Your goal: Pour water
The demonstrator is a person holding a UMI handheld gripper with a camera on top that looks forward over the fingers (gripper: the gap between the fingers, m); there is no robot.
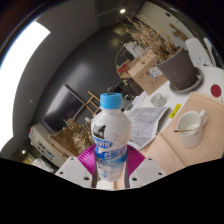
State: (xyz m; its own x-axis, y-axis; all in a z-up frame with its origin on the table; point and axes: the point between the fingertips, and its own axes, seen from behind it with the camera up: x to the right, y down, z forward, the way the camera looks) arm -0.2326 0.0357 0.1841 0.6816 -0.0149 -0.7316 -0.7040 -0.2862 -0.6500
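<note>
Gripper view shows the scene strongly tilted, with the gripper at the bottom centre of the frame closed about a water bottle. Both pink pads press against the bottle's lower body from either side, so the fingers are only as far apart as the bottle is wide, and the bottle appears to be carried by them rather than standing on anything. It has a blue cap, apparently in place, and a blue and white label.

At the right of the frame, past the bottle, a white cup stands on a pale wooden table. Papers lie on the surface between bottle and cup. A dark pot with dried branches stands in the upper right.

By my reading, the step in hand is carrying the gripped bottle toward the cup, the likely place to pour. Next, the bottle's mouth must come over the cup's rim, then tip steadily. If the cap is indeed closed, no water will leave until it is removed.
</note>
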